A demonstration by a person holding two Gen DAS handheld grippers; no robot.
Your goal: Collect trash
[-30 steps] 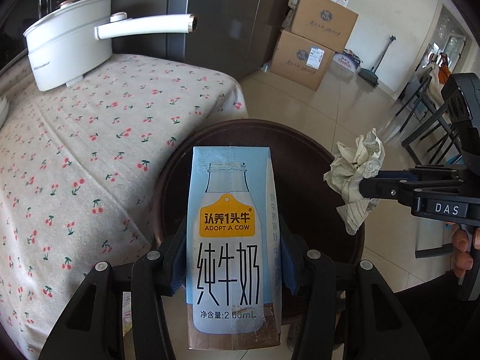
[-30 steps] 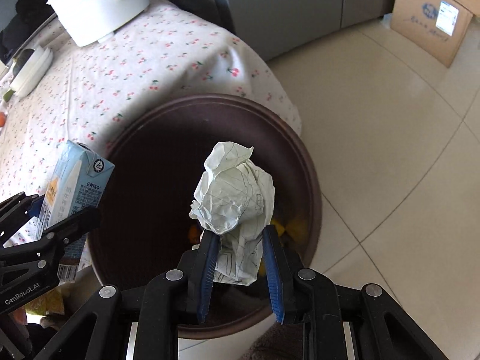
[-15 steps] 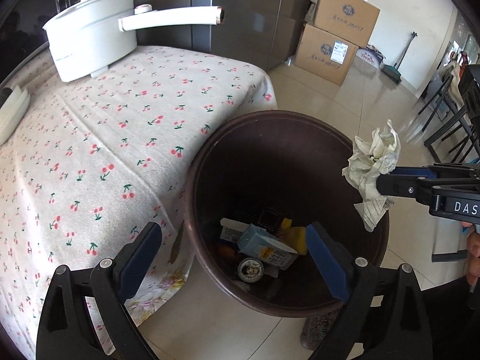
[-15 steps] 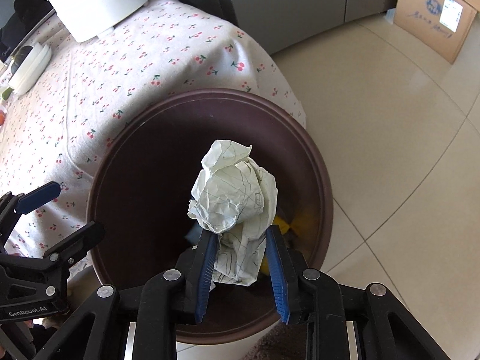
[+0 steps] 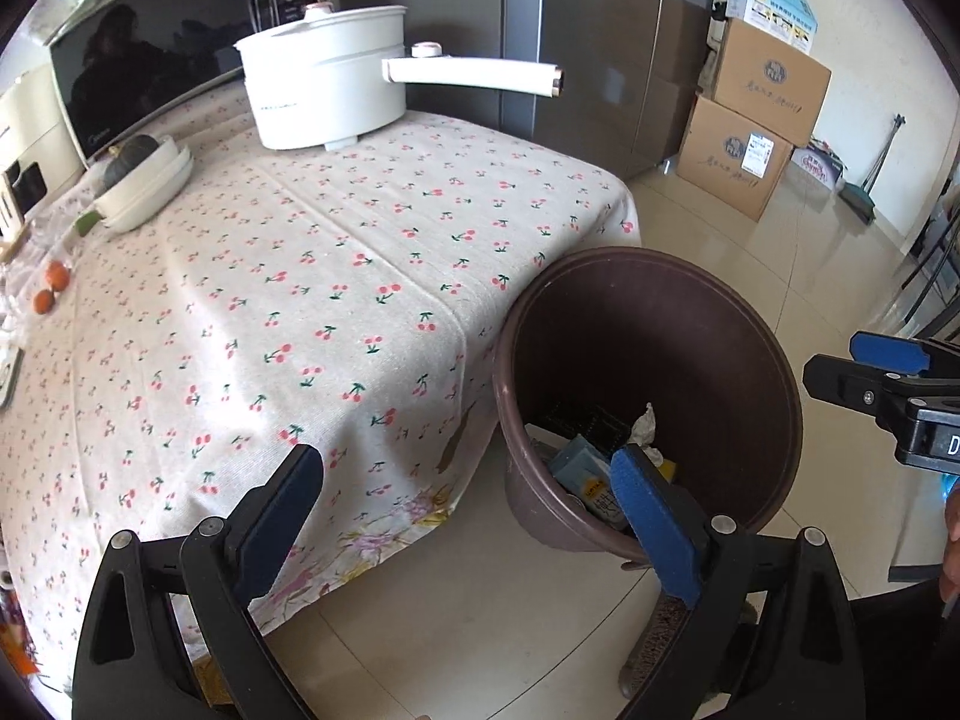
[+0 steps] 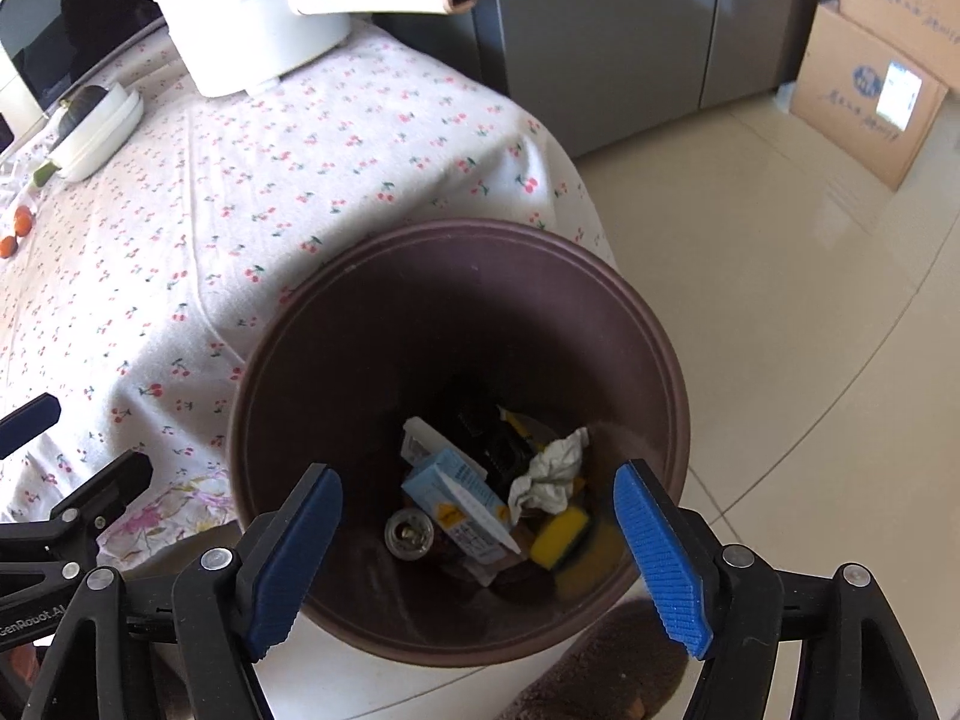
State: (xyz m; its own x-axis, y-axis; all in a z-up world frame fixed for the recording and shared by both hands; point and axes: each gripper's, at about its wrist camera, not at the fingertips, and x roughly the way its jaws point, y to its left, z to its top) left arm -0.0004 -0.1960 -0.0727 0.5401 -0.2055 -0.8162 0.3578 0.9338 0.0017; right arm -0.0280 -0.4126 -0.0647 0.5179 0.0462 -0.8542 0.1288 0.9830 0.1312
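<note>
A brown trash bin (image 5: 774, 360) (image 6: 660, 348) stands on the floor beside the table. Inside it lie a blue milk carton (image 6: 462, 492) (image 5: 585, 468), a crumpled paper ball (image 6: 549, 468) (image 5: 643, 426), a can (image 6: 409, 534) and a yellow sponge (image 6: 561, 537). My right gripper (image 6: 480, 540) is open and empty above the bin's near rim; it also shows at the right edge of the left wrist view (image 5: 888, 372). My left gripper (image 5: 468, 528) is open and empty, left of the bin, in front of the table's edge.
The table (image 5: 300, 300) has a cherry-print cloth and carries a white pot with a long handle (image 5: 336, 78), a white dish (image 5: 144, 186) and two small orange fruits (image 5: 51, 288). A microwave (image 5: 162, 42) stands behind. Cardboard boxes (image 5: 756, 120) and a grey fridge (image 6: 600, 30) stand on the tiled floor.
My left gripper let the milk carton fall into the bin and drew back leftward. My right gripper opened and dropped the paper ball into the bin.
</note>
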